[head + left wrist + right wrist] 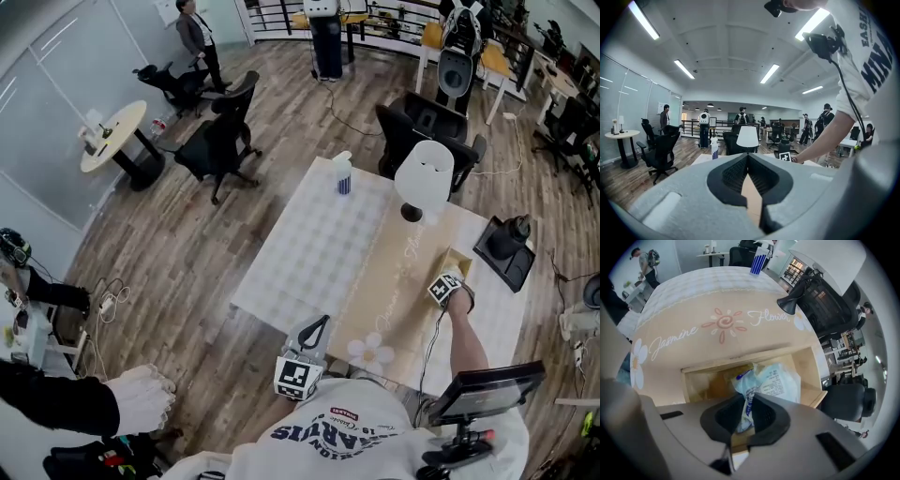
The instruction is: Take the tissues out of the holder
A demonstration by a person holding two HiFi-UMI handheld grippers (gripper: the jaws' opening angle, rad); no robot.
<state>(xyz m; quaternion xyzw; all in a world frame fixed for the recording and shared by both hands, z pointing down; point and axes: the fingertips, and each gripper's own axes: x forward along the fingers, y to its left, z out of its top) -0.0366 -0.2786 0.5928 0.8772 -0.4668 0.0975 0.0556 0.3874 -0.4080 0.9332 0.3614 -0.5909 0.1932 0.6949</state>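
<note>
Over the table [693, 310], right tongs [746, 404] pinch the tissue pack [776, 380] — left tongs [747, 159] closed, empty.

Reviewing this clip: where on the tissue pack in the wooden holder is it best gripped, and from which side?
Probably by the crumpled near end of the tissue pack, from above through the open-topped holder: its walls block the sides, and that soft plastic sticks up enough to pinch. The right tongs are shut there.

tissue pack [776, 380] in holder [808, 371]; lamp [424, 173] behind holder; spray bottle [343, 175] left of lamp
</note>
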